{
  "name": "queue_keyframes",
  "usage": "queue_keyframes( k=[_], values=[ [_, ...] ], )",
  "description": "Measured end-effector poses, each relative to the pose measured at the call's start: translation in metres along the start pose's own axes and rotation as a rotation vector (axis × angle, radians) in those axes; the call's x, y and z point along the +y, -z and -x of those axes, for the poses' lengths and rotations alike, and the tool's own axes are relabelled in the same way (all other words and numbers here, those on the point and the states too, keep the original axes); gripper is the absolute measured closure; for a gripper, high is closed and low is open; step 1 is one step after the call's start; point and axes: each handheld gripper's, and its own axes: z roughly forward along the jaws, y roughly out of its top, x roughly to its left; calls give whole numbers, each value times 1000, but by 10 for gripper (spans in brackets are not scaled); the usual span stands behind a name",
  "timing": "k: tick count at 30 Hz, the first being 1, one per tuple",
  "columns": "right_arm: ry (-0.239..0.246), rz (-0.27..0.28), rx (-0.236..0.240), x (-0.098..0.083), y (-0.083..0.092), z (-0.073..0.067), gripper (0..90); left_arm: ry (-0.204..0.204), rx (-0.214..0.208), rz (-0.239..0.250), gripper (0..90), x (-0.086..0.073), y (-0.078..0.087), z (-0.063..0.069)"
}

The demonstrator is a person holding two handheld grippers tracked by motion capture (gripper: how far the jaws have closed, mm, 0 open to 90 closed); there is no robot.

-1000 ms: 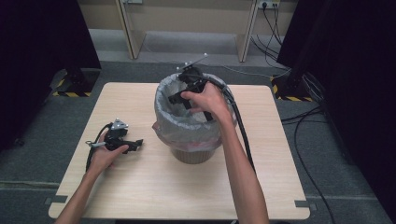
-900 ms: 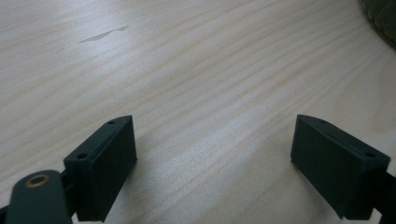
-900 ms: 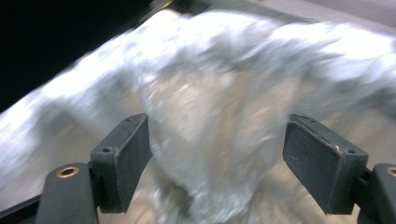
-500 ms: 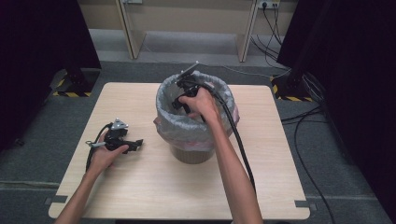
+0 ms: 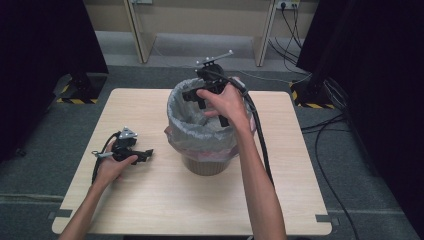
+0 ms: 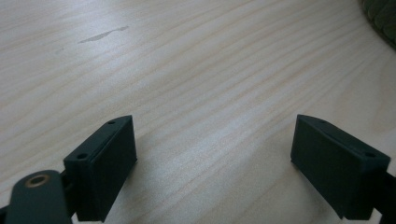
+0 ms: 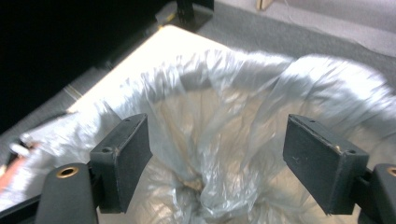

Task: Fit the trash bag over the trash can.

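Pale rectangular wooden table [image 5: 150, 200] on grey carpet, dark curtains at both sides. Near the table's middle stands a round brown waste bin [image 5: 205, 162] lined with a translucent grey plastic bag [image 7: 224, 154], crumpled and folded over the rim. Right gripper [image 5: 202, 100] held over the bin's mouth, jaws wide apart, nothing between them. Left gripper [image 5: 145, 154] lies on the table, left of the bin, jaws also spread and empty.

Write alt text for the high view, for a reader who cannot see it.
A person's right hand holds the right gripper, jaws open, above a bin lined with a clear plastic bag, near its far rim. The left gripper, also open and empty, rests in the left hand on the wooden table.
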Motion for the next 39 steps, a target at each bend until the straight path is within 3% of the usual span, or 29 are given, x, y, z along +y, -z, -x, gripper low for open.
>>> queue_keyframes(
  k=[3, 8, 14, 21, 28, 33, 39],
  values=[
    [-3, 19, 0, 1, 4, 3, 233, 0, 0, 0, 132, 0, 0, 0],
    [33, 20, -24, -2, 6, 6, 190, 0, 0, 0, 132, 0, 0, 0],
    [4, 131, 28, 0, 23, 9, 172, 0, 0, 0, 132, 0, 0, 0],
    [38, 184, -25, 1, 45, 20, 170, -1, 1, 0, 132, 0, 0, 0],
    [8, 202, -88, -6, 60, 45, 170, 0, 1, 0, 132, 0, 0, 0],
    [13, 194, -119, -17, 64, 59, 169, -1, 1, 0, 132, 0, 0, 0],
    [13, 224, -136, -29, 68, 73, 168, -1, 1, 0, 132, 0, 0, 0]
  ],
)
